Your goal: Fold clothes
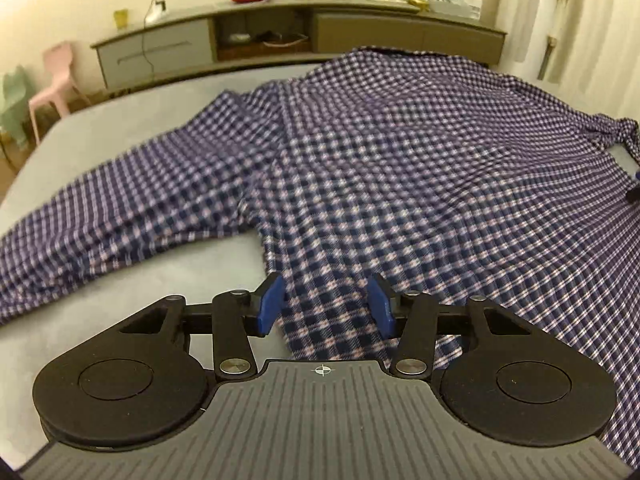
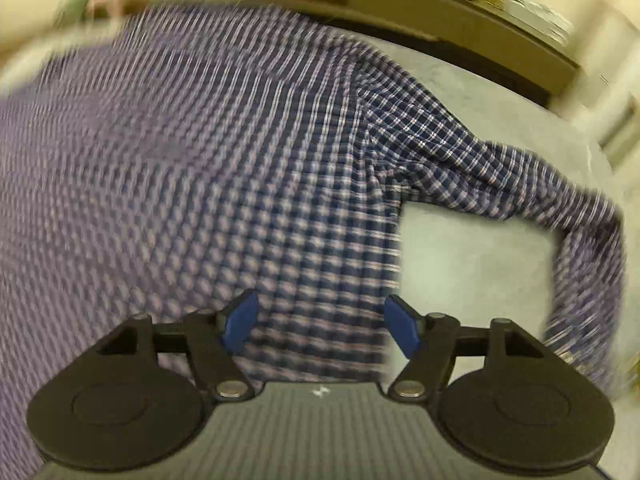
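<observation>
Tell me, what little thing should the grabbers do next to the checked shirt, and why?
Probably lower the left gripper and pinch the shirt at its near edge. The shirt lies spread out on the grey bed, nothing is folded yet, and both grippers hang open above the cloth holding nothing. The right gripper sits near the other side edge, beside the bent sleeve.

Checked woven cloth shirt (image 1: 400,152), matt

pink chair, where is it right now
In the left wrist view the pink chair stands at the far left, on the floor beyond the bed, beside a pale green chair and left of the long grey sideboard.
</observation>
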